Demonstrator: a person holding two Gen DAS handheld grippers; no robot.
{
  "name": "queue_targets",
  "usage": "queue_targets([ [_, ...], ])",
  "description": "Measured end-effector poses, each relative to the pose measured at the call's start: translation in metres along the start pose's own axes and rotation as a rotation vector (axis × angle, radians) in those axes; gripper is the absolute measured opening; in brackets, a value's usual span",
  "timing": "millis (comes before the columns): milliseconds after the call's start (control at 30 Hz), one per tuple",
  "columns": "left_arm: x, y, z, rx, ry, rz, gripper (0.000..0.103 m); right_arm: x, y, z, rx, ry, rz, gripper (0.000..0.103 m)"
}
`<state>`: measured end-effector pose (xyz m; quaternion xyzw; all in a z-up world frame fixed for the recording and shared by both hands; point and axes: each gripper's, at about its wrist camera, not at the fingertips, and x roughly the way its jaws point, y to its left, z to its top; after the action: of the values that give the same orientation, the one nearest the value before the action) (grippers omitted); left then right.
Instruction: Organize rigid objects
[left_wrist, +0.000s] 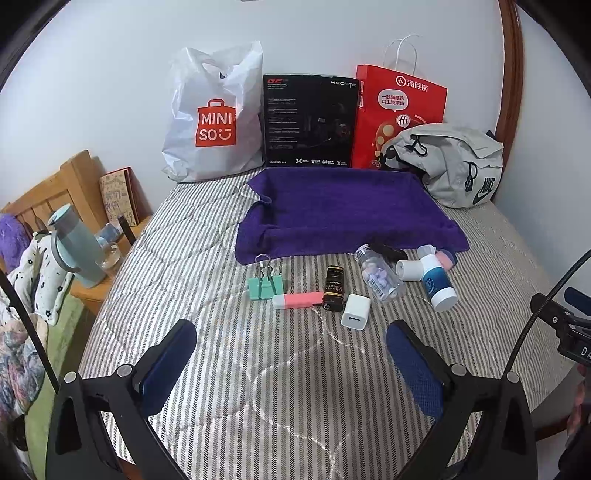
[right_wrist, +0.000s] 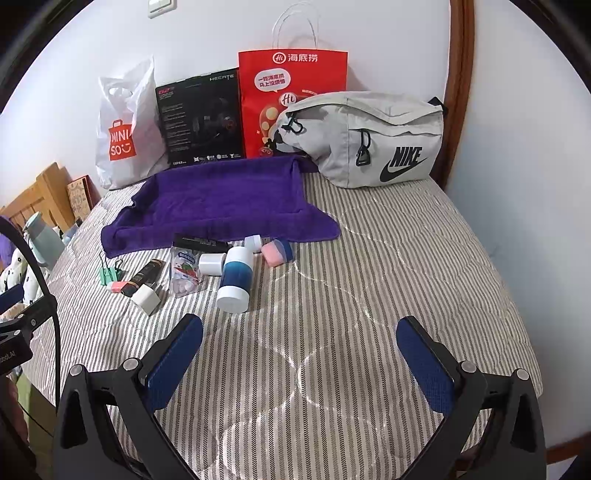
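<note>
Small rigid objects lie in a row on the striped bed in front of a purple towel (left_wrist: 347, 210) (right_wrist: 221, 203): a green binder clip (left_wrist: 265, 284) (right_wrist: 110, 275), a pink and white highlighter (left_wrist: 297, 300), a black and gold tube (left_wrist: 334, 289) (right_wrist: 144, 277), a white charger cube (left_wrist: 355, 311) (right_wrist: 146, 298), a clear pill bottle (left_wrist: 380, 275) (right_wrist: 184, 271), a blue and white bottle (left_wrist: 437, 284) (right_wrist: 234, 280) and a pink and blue case (right_wrist: 277, 252). My left gripper (left_wrist: 291, 345) is open and empty, short of the row. My right gripper (right_wrist: 300, 341) is open and empty, right of the bottle.
A Miniso bag (left_wrist: 214, 118), a black box (left_wrist: 310, 122), a red paper bag (left_wrist: 399, 110) and a grey Nike pouch (right_wrist: 369, 140) stand against the wall. A wooden nightstand with a kettle (left_wrist: 75, 247) is at the left.
</note>
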<state>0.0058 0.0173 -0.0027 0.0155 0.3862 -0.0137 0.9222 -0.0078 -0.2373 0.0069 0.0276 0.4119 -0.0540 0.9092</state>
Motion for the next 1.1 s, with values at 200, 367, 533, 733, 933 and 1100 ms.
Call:
queue_targets([
  [200, 0.0003, 0.0004, 0.0005, -0.003, 0.000, -0.003, 0.103, -0.0003, 0.0006, 0.0024, 0.001, 0.000, -0.001, 0.103],
  [367, 0.0001, 0.0026, 0.0021, -0.007, -0.001, -0.002, 0.103, 0.0009, 0.0026, 0.0023, -0.002, 0.005, 0.001, 0.103],
  [533, 0.0001, 0.0030, 0.0017, -0.009, -0.003, -0.004, 0.103, 0.0003, 0.0046, 0.0023, -0.003, 0.002, 0.003, 0.103],
  [733, 0.0000, 0.0036, 0.0012, -0.009, -0.003, -0.004, 0.103, 0.0008, 0.0059, 0.0020, -0.004, 0.001, 0.003, 0.103],
  [933, -0.0003, 0.0036, 0.0015, -0.008, -0.003, -0.002, 0.103, 0.0009, 0.0072, 0.0015, -0.004, 0.001, 0.003, 0.103],
  [1100, -0.0009, 0.0042, 0.0010, -0.010, -0.005, -0.004, 0.103, 0.0013, 0.0078, 0.0014, -0.006, 0.001, 0.005, 0.103],
])
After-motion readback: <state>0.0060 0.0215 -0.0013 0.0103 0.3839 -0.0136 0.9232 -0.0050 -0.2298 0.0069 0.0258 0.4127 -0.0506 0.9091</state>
